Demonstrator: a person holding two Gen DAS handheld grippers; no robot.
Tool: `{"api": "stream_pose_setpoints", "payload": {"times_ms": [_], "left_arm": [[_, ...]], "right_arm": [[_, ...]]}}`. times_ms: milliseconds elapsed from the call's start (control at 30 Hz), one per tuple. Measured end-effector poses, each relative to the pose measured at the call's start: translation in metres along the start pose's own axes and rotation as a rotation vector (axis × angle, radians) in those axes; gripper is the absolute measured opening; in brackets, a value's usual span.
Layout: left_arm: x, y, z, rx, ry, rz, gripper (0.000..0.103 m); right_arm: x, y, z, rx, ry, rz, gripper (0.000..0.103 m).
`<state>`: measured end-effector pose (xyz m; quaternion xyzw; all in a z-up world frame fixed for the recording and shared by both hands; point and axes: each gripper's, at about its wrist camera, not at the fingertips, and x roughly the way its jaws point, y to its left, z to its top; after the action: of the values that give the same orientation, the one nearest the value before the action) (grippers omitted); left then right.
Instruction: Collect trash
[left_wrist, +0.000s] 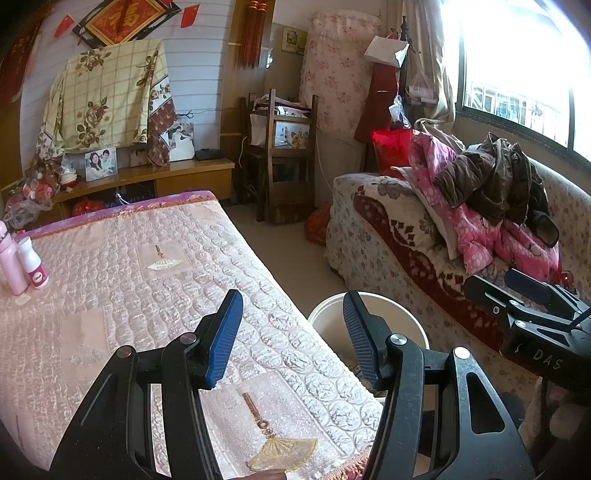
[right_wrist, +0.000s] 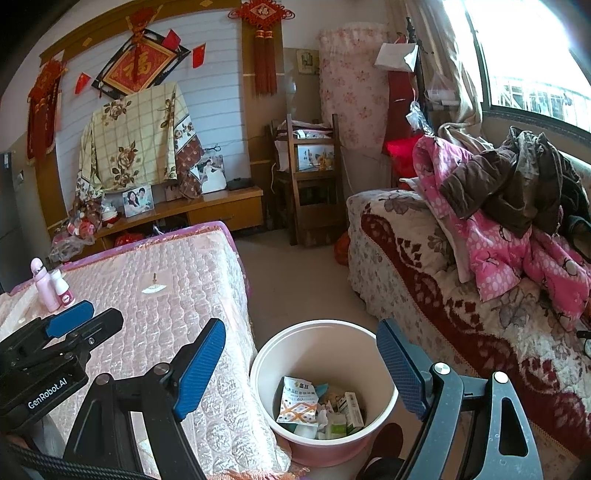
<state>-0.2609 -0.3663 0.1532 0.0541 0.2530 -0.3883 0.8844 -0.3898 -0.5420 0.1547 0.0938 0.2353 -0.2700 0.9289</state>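
**Bin loaded, both grippers empty**

Trash (right_wrist: 317, 410) (snack packet, small carton, crumpled bits) sits in the pale bin (right_wrist: 258, 373) on the floor, just beside the table's edge, w/ sofa (right_wrist: 406, 266) on the other side. Handy spot for drops, prob. Right gripper (right_wrist: 301, 363) hangs above bin, tongs spread wide, nothing btwn. Left gripper (left_wrist: 293, 338) over the quilted table cover (left_wrist: 147, 277), tongs apart, empty. Two pink bottles (left_wrist: 22, 262) stand at the far left; prob not trash.

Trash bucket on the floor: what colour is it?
The bucket is white inside with a pink outer base; clearest in the right wrist view.
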Motion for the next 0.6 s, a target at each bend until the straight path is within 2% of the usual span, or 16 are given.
{"api": "stream_pose_setpoints", "payload": {"times_ms": [600], "left_arm": [[0.0036, 0.0042, -0.0067, -0.005, 0.012, -0.006, 0.055]], "right_arm": [[0.0053, -0.0017, -0.0028, -0.002, 0.012, 0.001, 0.082]]}}
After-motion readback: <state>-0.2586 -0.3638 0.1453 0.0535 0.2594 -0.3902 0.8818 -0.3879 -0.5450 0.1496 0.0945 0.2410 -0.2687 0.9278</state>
